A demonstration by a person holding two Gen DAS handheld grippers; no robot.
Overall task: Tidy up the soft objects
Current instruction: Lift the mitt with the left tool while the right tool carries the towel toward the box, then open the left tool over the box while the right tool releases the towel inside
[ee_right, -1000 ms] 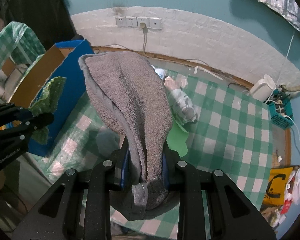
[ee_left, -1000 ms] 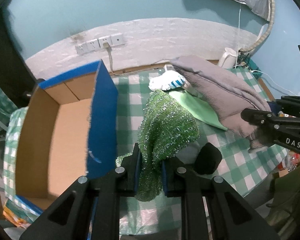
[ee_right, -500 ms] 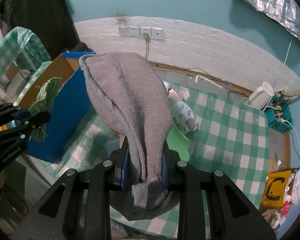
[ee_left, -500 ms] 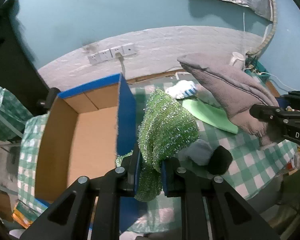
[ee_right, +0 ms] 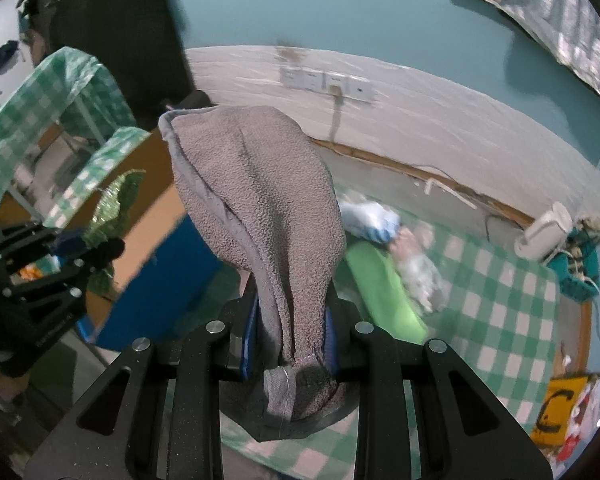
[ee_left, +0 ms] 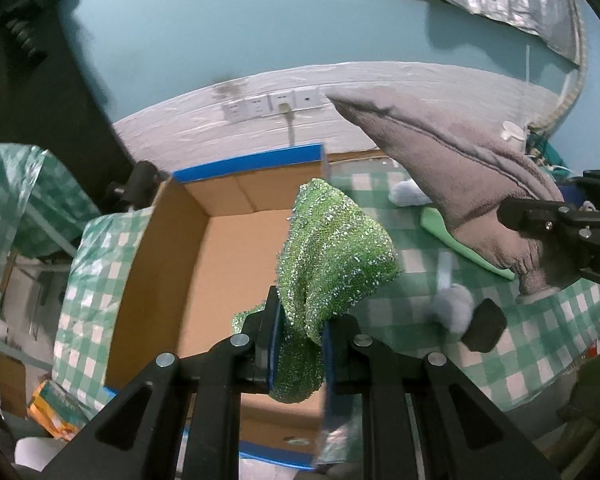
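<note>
My left gripper (ee_left: 300, 344) is shut on a sparkly green cloth (ee_left: 332, 256) and holds it in the air over the right wall of an open cardboard box (ee_left: 236, 264) with blue outer sides. My right gripper (ee_right: 290, 328) is shut on a grey towel (ee_right: 260, 200), held raised above the table; the towel also shows in the left wrist view (ee_left: 452, 168). In the right wrist view the left gripper (ee_right: 80, 248) and the green cloth (ee_right: 116, 204) are at the left, by the box (ee_right: 156, 280).
A green-checked tablecloth (ee_right: 500, 300) covers the table. On it lie a light green flat cloth (ee_right: 380, 292), white and blue striped soft items (ee_right: 372, 218), a pale patterned soft toy (ee_right: 420, 272), a grey ball (ee_left: 454, 306) and a black object (ee_left: 484, 324). A white kettle (ee_right: 544, 236) stands at the back right.
Both grippers have risen and moved left toward the box. The green cloth now hangs over the box's right wall, and more of the box interior shows.
</note>
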